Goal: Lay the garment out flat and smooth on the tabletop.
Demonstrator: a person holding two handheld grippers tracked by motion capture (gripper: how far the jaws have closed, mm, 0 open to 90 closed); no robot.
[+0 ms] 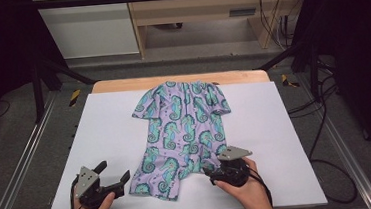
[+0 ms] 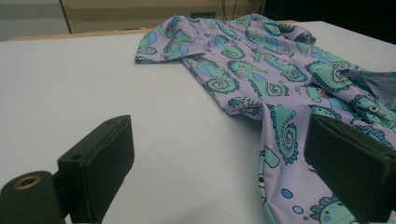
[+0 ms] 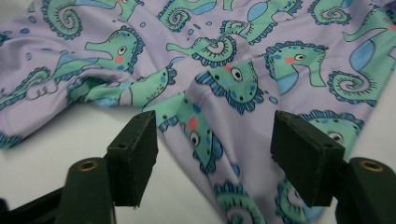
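A lilac child's romper printed with green seahorses lies flat on the white table, collar at the far side and legs toward me. My left gripper rests at the front left, just beside the romper's left leg, its jaws open with bare table between them. The romper stretches away to its right. My right gripper is at the right leg's hem, open. A rumpled fold of the romper lies between its jaws, and the pads stand apart from it.
The table's wooden far edge shows behind the white board. Metal rails run along both sides, and cables trail on the floor at the right. Bare white board lies left of the romper.
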